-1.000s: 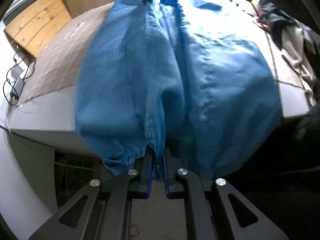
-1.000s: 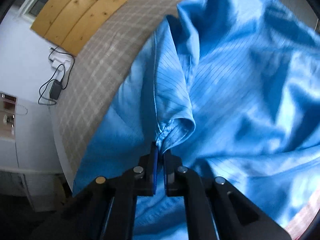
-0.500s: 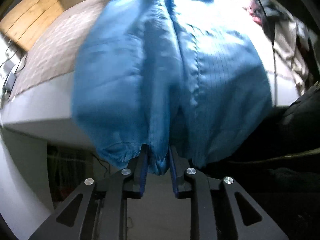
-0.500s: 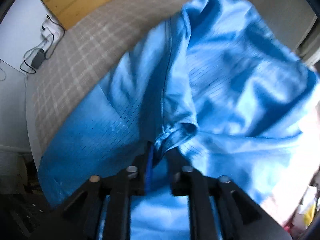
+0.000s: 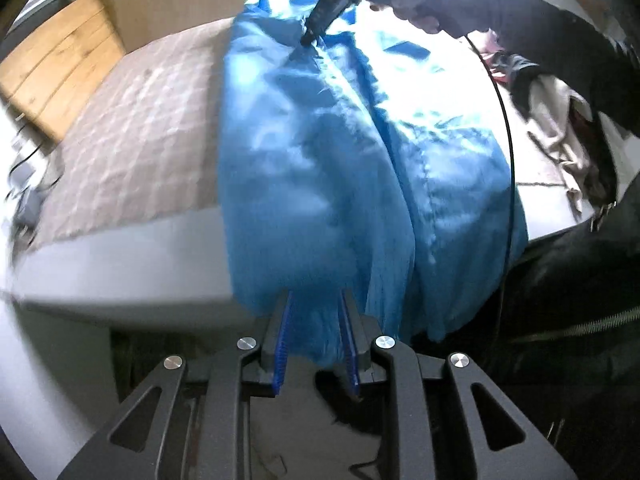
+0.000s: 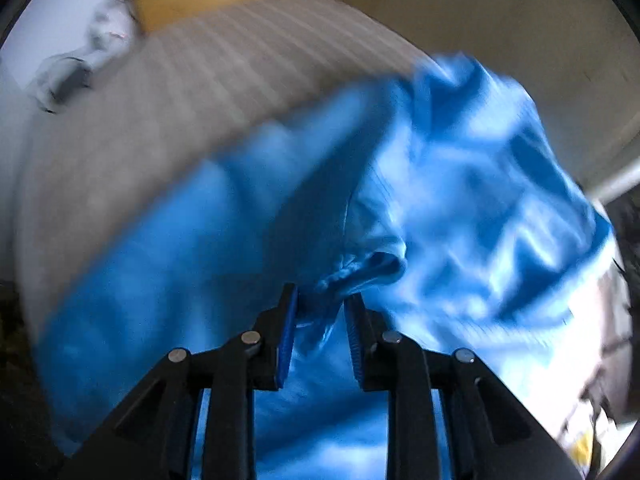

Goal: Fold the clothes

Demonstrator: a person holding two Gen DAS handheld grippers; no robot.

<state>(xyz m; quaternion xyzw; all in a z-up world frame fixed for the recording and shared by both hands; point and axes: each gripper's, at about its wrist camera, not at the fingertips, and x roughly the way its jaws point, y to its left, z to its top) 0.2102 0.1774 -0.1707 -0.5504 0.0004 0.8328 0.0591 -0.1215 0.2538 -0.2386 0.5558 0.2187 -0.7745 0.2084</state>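
bed point(image 5: 132, 128) with a checked beige cover, wooden headboard point(image 5: 60, 64) at its far corner, pile of other clothes point(image 5: 560, 120) at the right edge. blue garment point(image 5: 320, 160) lies lengthwise across the bed, its near end hanging over the front edge

my left gripper point(image 5: 316, 340) is at that overhanging hem: jaws parted to a narrow gap, a bunch of cloth sitting loose between the pads, not pinched. my right gripper point(image 6: 320, 328) is at the far end of the garment, jaws likewise apart, a puckered cuff or seam point(image 6: 368, 264) just ahead of the tips; right view is blurred so contact is unclear

fabric reads thin, shiny, synthetic, fine grid stripe, stitched seam down the middle. judgement: very light, limp, slippery, slides on itself and on the cover, won't hold a crease unless pressed flat. best grip points are hems, the cuff, seam lines, where layers are doubled; pinch deep, single-layer bites will slip out

whether this is a release after a lay-down or an approach to a regrasp, can't tell
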